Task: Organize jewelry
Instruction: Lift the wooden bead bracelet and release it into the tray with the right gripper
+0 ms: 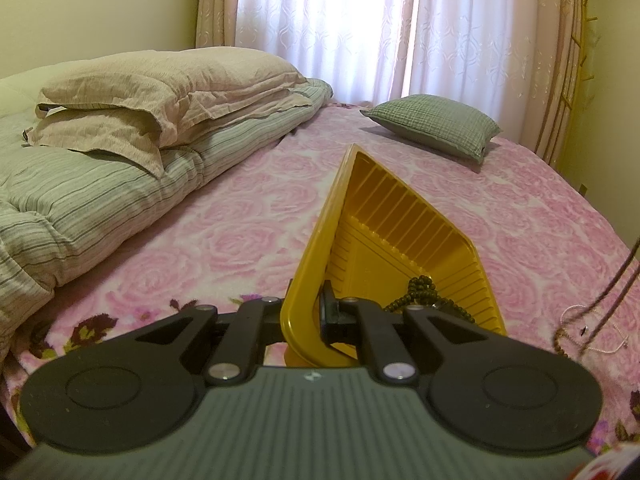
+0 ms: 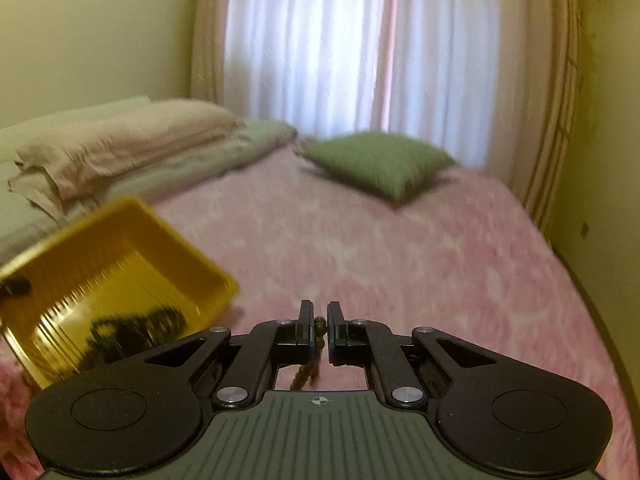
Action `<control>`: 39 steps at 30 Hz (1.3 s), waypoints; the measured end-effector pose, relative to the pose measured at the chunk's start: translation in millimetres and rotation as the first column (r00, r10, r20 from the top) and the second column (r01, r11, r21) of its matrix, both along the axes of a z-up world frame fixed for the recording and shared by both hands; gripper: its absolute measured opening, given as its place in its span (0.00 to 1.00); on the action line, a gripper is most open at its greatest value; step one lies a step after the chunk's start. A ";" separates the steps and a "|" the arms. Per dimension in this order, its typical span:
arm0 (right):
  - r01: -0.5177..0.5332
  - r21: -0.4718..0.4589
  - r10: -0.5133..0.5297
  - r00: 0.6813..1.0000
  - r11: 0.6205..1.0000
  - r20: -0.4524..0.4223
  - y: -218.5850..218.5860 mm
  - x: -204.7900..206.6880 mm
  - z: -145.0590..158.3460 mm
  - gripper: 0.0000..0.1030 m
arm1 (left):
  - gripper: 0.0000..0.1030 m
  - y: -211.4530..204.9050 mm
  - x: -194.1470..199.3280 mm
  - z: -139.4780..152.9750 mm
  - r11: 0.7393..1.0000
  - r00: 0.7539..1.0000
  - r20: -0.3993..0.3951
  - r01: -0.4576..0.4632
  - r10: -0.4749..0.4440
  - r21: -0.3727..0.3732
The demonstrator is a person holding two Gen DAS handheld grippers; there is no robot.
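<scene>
Left gripper (image 1: pixel 310 320) pinched the near rim of the yellow tray (image 1: pixel 404 240), one finger inside the wall, one outside; tray tilted up off the pink rose blanket (image 1: pixel 224 240), its open face turned toward the right side. A dark beaded necklace (image 1: pixel 420 294) already lay heaped in the tray's low corner, just right of the left fingers.

Right gripper (image 2: pixel 320 326) had its fingers drawn nearly together on a brown bead strand (image 2: pixel 310 364); a bead or two showed in the narrow slot between the pads, the rest hung below and behind the fingertips. View blurred, so how firm the hold was could not be judged.

Step in hand, by my reading: carry the strand over the tray and release it inside. To do it well:
- hold the tray steady at its tilt so the heaped beads stay put
- bring the hanging tail over the rim first, then lower, so it does not drape outside the wall
- spread the right fingers only once most of the strand rests on the ribbed floor

From the right fingers, the tray sat to the left and slightly ahead, near but apart. More strands, one dark and one pale chain (image 1: pixel 592 324), lay or hung well right of the left fingers, not yet stowed
</scene>
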State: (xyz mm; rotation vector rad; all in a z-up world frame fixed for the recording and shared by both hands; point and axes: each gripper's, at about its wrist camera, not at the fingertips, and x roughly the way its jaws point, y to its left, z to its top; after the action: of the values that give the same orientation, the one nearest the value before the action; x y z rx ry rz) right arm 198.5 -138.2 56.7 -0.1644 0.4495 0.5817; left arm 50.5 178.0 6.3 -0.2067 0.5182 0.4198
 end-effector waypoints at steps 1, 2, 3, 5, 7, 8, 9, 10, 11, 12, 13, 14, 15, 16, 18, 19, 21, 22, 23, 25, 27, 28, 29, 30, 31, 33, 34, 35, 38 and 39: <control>-0.008 0.002 0.008 1.000 1.000 0.018 2.5 -3.2 8.5 0.06 | 0.07 0.3 -0.6 -0.1 1.000 1.000 0.002 0.001 -0.001 -0.001; -0.016 0.004 0.016 0.999 1.000 0.036 4.2 -5.4 16.8 0.06 | 0.07 -0.2 0.2 -0.5 1.000 1.000 0.002 0.001 -0.001 -0.001; -0.023 0.008 0.022 0.998 1.000 0.056 6.2 -8.0 25.7 0.06 | 0.07 -0.6 0.2 -1.1 1.000 1.000 0.002 0.002 -0.002 0.000; -0.033 0.016 0.032 0.996 0.999 0.085 7.7 -12.1 39.2 0.06 | 0.07 -0.8 0.5 -1.4 1.000 1.000 0.003 0.002 -0.002 0.000; -0.045 0.029 0.041 0.993 0.999 0.106 9.0 -14.9 51.8 0.06 | 0.07 -0.7 0.3 -2.0 1.000 1.000 0.003 0.002 -0.002 -0.002; -0.050 0.038 0.046 0.992 0.998 0.115 9.5 -16.2 57.8 0.06 | 0.07 -1.0 0.4 -1.5 1.000 1.000 0.002 0.002 -0.002 0.000; -0.058 0.045 0.052 0.991 0.997 0.122 11.3 -17.0 63.5 0.06 | 0.07 -0.9 0.5 -1.5 1.000 1.000 0.002 0.002 -0.002 0.000; -0.067 0.052 0.059 0.990 0.996 0.129 12.8 -18.3 68.6 0.06 | 0.07 -0.9 0.4 -1.6 1.000 1.000 0.003 0.002 -0.002 -0.001; -0.076 0.060 0.068 0.988 0.995 0.136 15.5 -18.6 74.0 0.06 | 0.07 -1.6 0.6 -1.5 1.000 1.000 0.003 0.002 -0.002 -0.002; -0.090 0.066 0.080 0.987 0.994 0.142 19.6 -18.9 78.8 0.06 | 0.07 -1.9 0.5 -1.8 1.000 1.000 0.003 0.002 -0.002 -0.002; -0.104 0.072 0.093 0.984 0.992 0.151 24.5 -19.2 83.6 0.06 | 0.07 -2.2 0.6 -1.5 1.000 1.000 0.004 0.002 -0.002 -0.003; -0.118 0.077 0.105 0.982 0.990 0.157 28.0 -19.0 87.5 0.06 | 0.07 -2.6 0.6 -1.4 1.000 1.000 0.004 0.003 -0.003 -0.004; -0.136 0.083 0.121 0.980 0.987 0.159 33.6 -18.3 91.6 0.06 | 0.07 -3.1 0.6 -1.7 1.000 1.000 0.005 0.003 -0.003 -0.004; -0.153 0.092 0.137 0.978 0.984 0.160 39.5 -17.6 95.0 0.06 | 0.07 -3.4 0.8 -1.7 1.000 1.000 0.005 0.004 -0.003 -0.006; -0.193 0.102 0.174 0.970 0.976 0.167 54.6 -18.5 101.3 0.06 | 0.07 -3.0 1.0 -1.7 1.000 1.000 0.005 0.004 -0.004 -0.009; -0.210 0.106 0.191 0.967 0.972 0.169 60.4 -18.1 103.8 0.06 | 0.07 -2.6 1.2 -1.7 1.000 1.000 0.006 0.004 -0.004 -0.011; -0.249 0.114 0.228 0.958 0.962 0.172 76.1 -19.3 107.7 0.06 | 0.07 -1.6 1.3 -1.7 1.000 1.000 0.006 0.004 -0.004 -0.012; -0.266 0.118 0.244 0.954 0.957 0.172 83.5 -18.9 108.4 0.06 | 0.07 -2.2 1.3 -1.8 1.000 1.000 0.007 0.004 -0.004 -0.012; -0.283 0.123 0.260 0.950 0.951 0.174 90.9 -19.7 109.6 0.06 | 0.07 -2.4 0.9 -1.7 1.000 1.000 0.007 0.004 -0.004 -0.013; -0.313 0.128 0.289 0.941 0.941 0.174 105.6 -22.0 110.9 0.06 | 0.07 -1.9 0.7 -1.6 1.000 1.000 0.007 0.004 -0.004 -0.016; -0.341 0.133 0.317 0.932 0.930 0.173 121.4 -24.0 108.5 0.06 | 0.07 -1.2 0.2 -1.7 1.000 1.000 0.008 0.005 -0.005 -0.016; -0.354 0.132 0.330 0.928 0.926 0.172 127.9 -24.6 106.6 0.06 | 0.07 -1.8 0.1 -1.8 1.000 1.000 0.008 0.005 -0.005 -0.017; -0.366 0.131 0.344 0.924 0.921 0.166 134.5 -24.8 103.1 0.06 | 0.07 -1.2 0.1 -1.7 1.000 1.000 0.008 0.005 -0.005 -0.018; -0.374 0.131 0.354 0.922 0.918 0.153 141.4 -24.4 98.8 0.06 | 0.07 -1.1 0.0 -1.8 1.000 1.000 0.009 0.005 -0.005 -0.018; -0.382 0.130 0.365 0.921 0.915 0.138 147.8 -23.3 93.5 0.06 | 0.07 -1.4 -0.1 -1.9 1.000 1.000 0.009 0.005 -0.005 -0.019; -0.396 0.122 0.386 0.917 0.910 0.100 159.4 -21.6 80.9 0.06 | 0.07 -0.6 -0.2 -1.9 1.000 1.000 0.009 0.004 -0.004 -0.022; -0.403 0.116 0.395 0.915 0.908 0.086 165.3 -20.9 74.3 0.06 | 0.07 -0.7 -0.3 -2.1 1.000 1.000 0.009 0.002 -0.002 -0.022; -0.411 0.107 0.405 0.912 0.905 0.071 170.9 -20.2 67.0 0.06 | 0.07 -0.4 -0.5 -2.2 1.000 1.000 0.009 0.002 -0.001 -0.024; -0.419 0.084 0.419 0.908 0.904 0.016 184.0 -16.2 46.5 0.06 | 0.07 -0.4 -0.3 -2.0 1.000 1.000 0.010 0.002 -0.002 -0.026; -0.419 0.082 0.421 0.907 0.904 -0.004 186.4 -14.1 40.4 0.06 | 0.07 -0.4 -0.6 -2.0 1.000 1.000 0.011 0.001 -0.001 -0.027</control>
State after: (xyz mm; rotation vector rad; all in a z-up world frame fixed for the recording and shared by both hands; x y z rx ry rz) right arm 184.3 48.2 97.2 -0.1802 0.4128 1.0265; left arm 49.8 177.6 4.3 -0.2344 0.5136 0.4103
